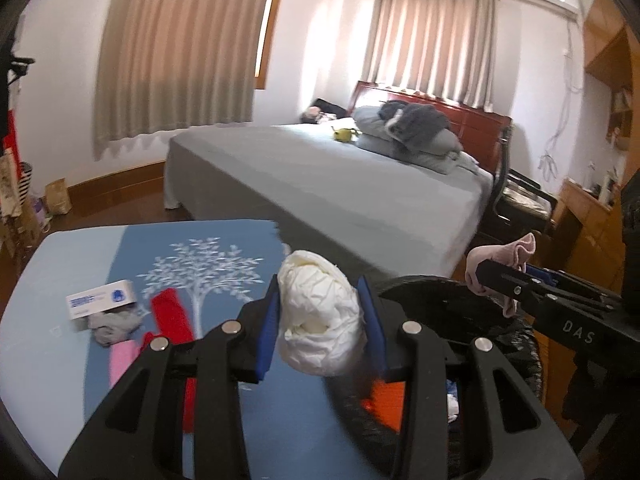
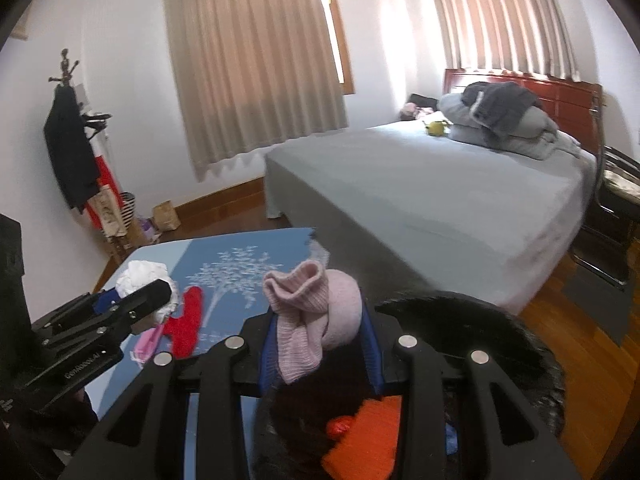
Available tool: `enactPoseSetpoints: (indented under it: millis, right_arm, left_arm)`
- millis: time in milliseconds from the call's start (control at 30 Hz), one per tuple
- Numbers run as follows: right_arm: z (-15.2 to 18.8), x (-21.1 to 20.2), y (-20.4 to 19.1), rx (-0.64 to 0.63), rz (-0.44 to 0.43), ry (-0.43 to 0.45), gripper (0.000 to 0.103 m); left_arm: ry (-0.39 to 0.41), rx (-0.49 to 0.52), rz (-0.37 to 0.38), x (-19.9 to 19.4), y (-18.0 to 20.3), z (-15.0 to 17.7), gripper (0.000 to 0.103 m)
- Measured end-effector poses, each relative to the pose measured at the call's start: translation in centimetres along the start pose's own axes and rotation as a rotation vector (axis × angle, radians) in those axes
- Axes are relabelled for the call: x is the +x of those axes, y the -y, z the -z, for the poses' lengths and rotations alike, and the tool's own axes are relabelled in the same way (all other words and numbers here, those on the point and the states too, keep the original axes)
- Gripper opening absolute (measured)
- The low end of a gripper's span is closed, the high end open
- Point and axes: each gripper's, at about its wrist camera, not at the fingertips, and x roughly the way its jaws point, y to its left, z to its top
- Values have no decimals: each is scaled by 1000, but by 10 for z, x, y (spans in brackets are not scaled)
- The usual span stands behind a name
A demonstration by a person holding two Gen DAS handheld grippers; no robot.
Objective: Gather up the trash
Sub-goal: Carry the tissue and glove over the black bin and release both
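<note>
My left gripper (image 1: 320,312) is shut on a crumpled white wad of paper (image 1: 322,316), held above the right edge of the blue table (image 1: 60,280) beside the black-lined bin (image 1: 460,304). My right gripper (image 2: 316,328) is shut on a pink knitted sock (image 2: 316,312), held over the bin's rim (image 2: 472,312); that sock (image 1: 516,252) also shows at the right of the left wrist view. Inside the bin lie orange items (image 2: 360,444). On the table rest a red cloth (image 1: 172,316), a pink piece (image 1: 122,360), a grey rag (image 1: 114,324) and a white box (image 1: 100,300).
A grey-sheeted bed (image 1: 340,184) with piled bedding (image 1: 408,132) stands behind the table and bin. Wooden floor (image 2: 580,352) lies to the right. A coat rack (image 2: 72,140) and bags (image 2: 164,216) stand by the left wall; a desk (image 1: 580,216) sits at the far right.
</note>
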Motion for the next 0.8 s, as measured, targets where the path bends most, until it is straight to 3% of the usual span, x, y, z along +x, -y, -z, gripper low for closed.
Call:
enactPoseSetpoints:
  millis: [533, 667, 800]
  right_arm:
    - [22, -24, 74, 78, 149, -12, 39]
    - [22, -24, 84, 93, 174, -13, 40]
    - [25, -25, 93, 109, 191, -12, 49]
  left_arm:
    - [-44, 82, 166, 42, 75, 16, 38]
    - [-63, 90, 199, 51, 83, 20, 48]
    - [-76, 92, 214, 57, 87, 22, 60]
